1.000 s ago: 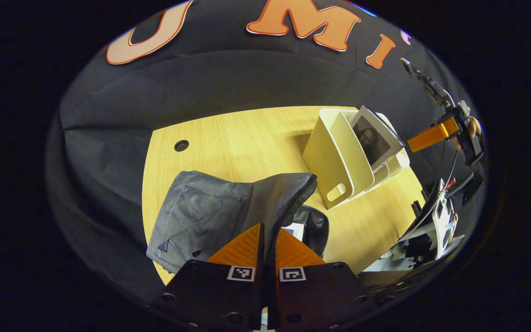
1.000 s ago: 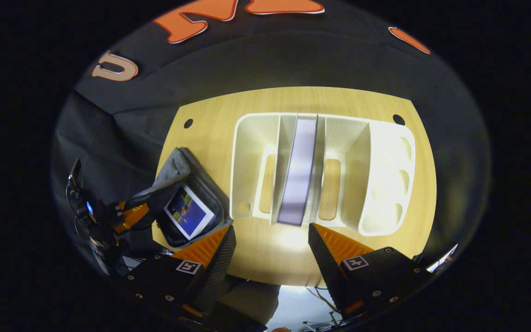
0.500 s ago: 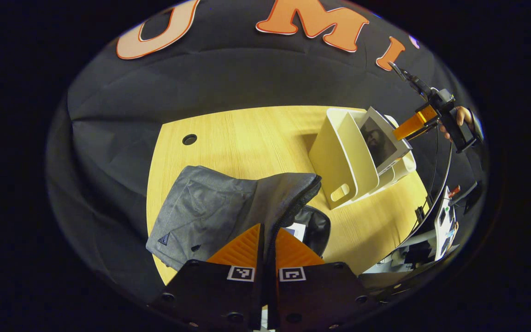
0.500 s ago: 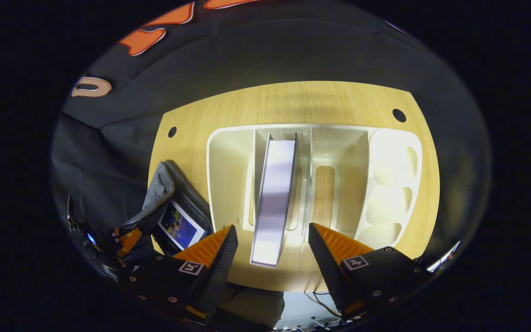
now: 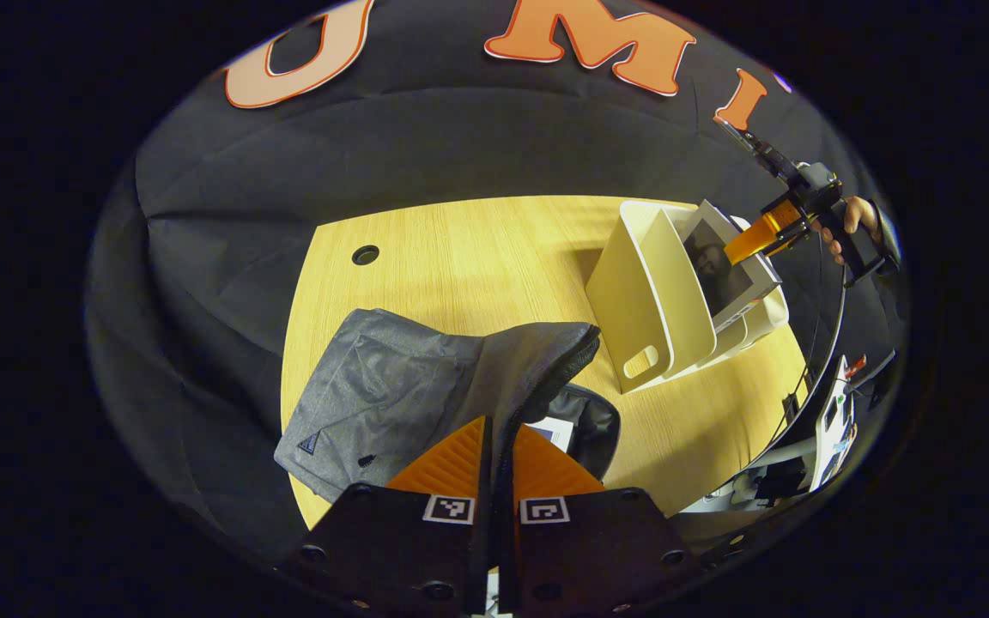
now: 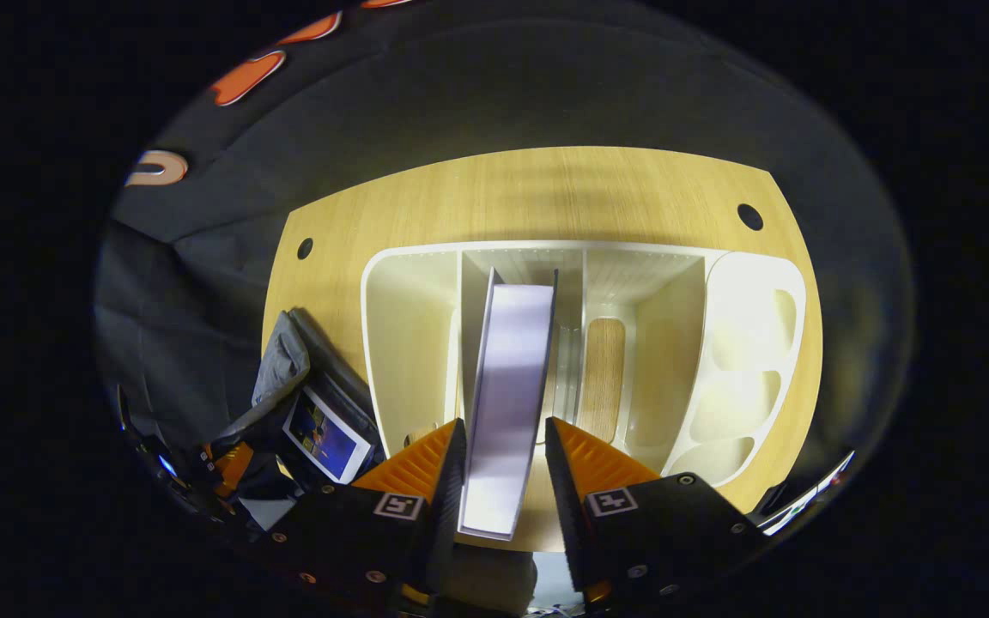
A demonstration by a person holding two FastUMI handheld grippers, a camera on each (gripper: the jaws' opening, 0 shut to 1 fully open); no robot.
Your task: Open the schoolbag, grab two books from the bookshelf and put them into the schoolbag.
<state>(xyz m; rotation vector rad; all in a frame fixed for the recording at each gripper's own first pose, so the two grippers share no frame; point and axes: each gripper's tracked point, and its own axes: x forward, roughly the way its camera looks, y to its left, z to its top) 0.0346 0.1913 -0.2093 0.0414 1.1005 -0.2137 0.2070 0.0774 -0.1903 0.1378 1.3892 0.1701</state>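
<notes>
Book (image 6: pixel 507 386) number two is now right between my right jaws (image 6: pixel 503 463). A second ago those jaws were wide and the book stood farther off, toward 12 o'clock. Now I have come down over it, and the jaws have moved in to a narrow gap. One finger sits at about 9 o'clock of the book's near end and the other at about 3 o'clock. They look very close to its covers, maybe just touching, but I cannot tell if they press yet. I think a little more squeeze is needed before I lift.

The book stands on its edge in the second slot of the white bookshelf (image 6: pixel 752 309), leaning a bit to the left. The bookshelf sits on the counter (image 6: pixel 546 189).

At about 8 o'clock in the right gripper view lies the grey schoolbag (image 6: pixel 284 365). It is open, and the first book (image 6: pixel 327 433) is already inside. So one book is done and this is the last one.

My left jaws (image 5: pixel 496 451) are closed tight on the schoolbag's flap (image 5: pixel 537 360) and have not let go, so the mouth stays open for me. In the left gripper view, my right gripper hangs at 2 o'clock above the bookshelf.
</notes>
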